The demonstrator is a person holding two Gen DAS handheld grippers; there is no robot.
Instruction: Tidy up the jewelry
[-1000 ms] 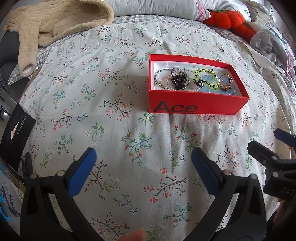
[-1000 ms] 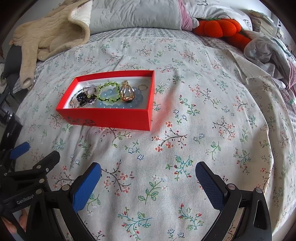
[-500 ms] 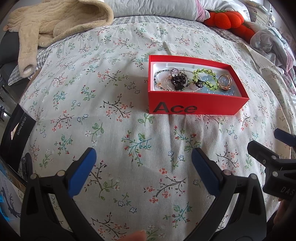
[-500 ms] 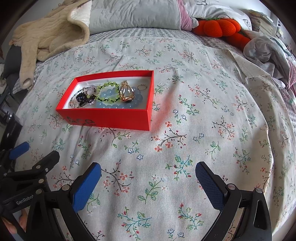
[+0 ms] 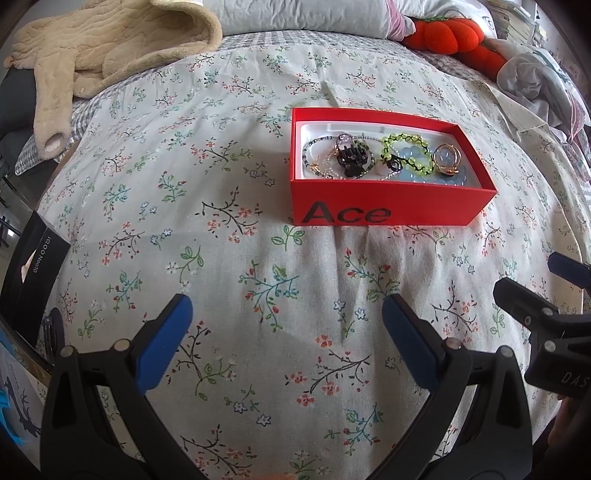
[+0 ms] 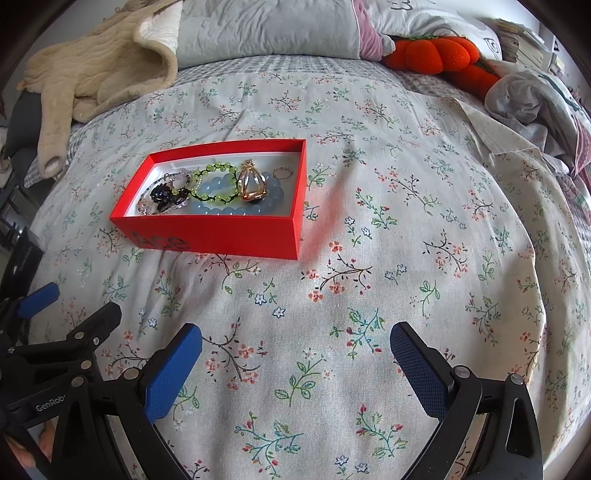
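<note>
Both the left gripper (image 5: 284,319) and right gripper (image 6: 295,345) hang wide and empty near the bedspread (image 6: 388,258), since the jewelry (image 5: 380,158) already sits in the red box (image 5: 384,214) farther off.

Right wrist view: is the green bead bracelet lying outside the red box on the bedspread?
No, the green bead bracelet lies inside the red box, on top of the pale blue beads.

bed: floral sheet (image 6: 369,258) | head: grey pillow (image 6: 266,29), beige blanket (image 5: 110,48) | light: daylight
</note>
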